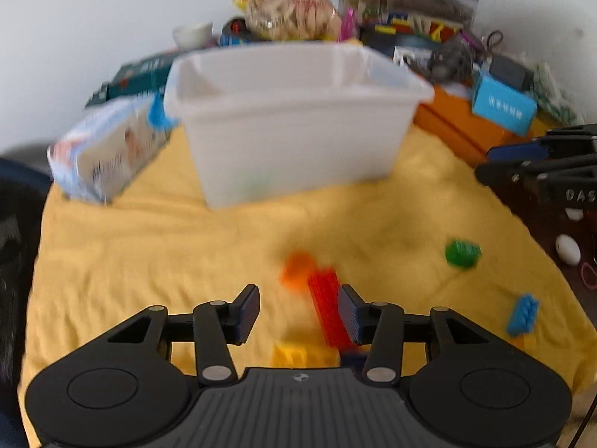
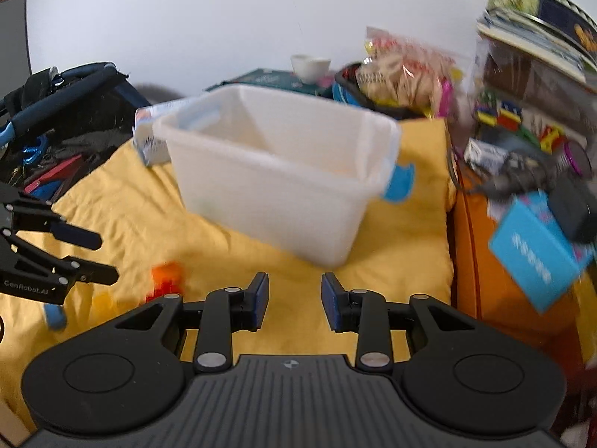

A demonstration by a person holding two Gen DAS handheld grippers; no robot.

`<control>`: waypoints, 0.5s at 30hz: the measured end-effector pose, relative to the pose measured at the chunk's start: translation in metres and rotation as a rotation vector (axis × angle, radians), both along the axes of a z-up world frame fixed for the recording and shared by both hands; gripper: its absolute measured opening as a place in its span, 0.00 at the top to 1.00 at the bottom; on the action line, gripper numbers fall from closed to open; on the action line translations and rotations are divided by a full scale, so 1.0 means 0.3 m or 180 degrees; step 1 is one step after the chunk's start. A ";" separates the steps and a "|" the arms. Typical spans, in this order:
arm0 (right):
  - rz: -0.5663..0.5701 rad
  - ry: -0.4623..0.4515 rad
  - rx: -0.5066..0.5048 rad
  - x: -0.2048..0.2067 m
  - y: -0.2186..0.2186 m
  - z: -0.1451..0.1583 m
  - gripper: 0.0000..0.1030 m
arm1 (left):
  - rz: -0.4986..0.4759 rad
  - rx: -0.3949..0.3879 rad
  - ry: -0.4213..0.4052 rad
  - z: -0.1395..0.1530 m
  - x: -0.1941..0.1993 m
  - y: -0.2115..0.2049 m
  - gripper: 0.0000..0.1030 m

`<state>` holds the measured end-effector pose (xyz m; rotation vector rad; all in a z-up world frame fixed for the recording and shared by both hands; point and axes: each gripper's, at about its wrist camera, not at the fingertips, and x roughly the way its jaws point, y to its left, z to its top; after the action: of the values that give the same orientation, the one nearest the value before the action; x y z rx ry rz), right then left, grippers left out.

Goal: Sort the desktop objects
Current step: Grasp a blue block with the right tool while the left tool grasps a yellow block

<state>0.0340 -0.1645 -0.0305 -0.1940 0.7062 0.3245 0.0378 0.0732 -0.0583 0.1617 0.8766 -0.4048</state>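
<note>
Here, through the left wrist view: left gripper (image 1: 298, 311) tilted down over the yellow cloth (image 1: 149, 261), jaws parted and grasping nothing. Red brick (image 1: 328, 310) lying just inside the right-hand jaw, perhaps brushing its pad, though blur forbids certainty; not clamped in any case. Orange piece (image 1: 298, 268) just ahead of the jaws, yellow brick (image 1: 298, 354) below them, close to the gripper body. Green piece (image 1: 462, 254) and blue piece (image 1: 522, 313) well off to the right of the jaws. White bin (image 1: 298, 119) straight ahead, beyond the loose pieces, with only a faint greenish smudge showing through its wall, so little or nothing sorted yet. At least five pieces left on the cloth.

Next, through the right wrist view: right gripper (image 2: 294, 302) likewise released, jaws apart over bare cloth, nothing between them. Same bin ahead and slightly left of the jaws, its inside pale and seemingly empty. Orange and red pieces off to the left of the jaws, beside the other gripper.

Around the work: tissue pack (image 1: 108, 153) left of the bin, snack bag (image 2: 406, 71) and small white cup (image 2: 309, 65) behind it, blue box (image 2: 533, 261) and orange box (image 1: 459, 123) to the right. Nothing blocking the path from the jaws to the bin; only the crowding of red, orange and yellow together likely to hamper a clean pick.
</note>
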 end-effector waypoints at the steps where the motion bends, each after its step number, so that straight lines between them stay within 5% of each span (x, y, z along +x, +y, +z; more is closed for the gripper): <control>1: -0.0011 0.0019 -0.0016 -0.016 -0.009 -0.004 0.66 | 0.0021 -0.0006 0.0045 -0.010 -0.010 0.002 0.51; 15: 0.0183 0.0591 -0.0345 -0.278 -0.089 -0.106 0.66 | 0.0406 -0.0240 0.0455 -0.075 -0.131 0.049 0.51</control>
<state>-0.0494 -0.1911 -0.0622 -0.2901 0.9039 0.3623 -0.0016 0.0878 -0.0809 0.0069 1.0050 -0.3324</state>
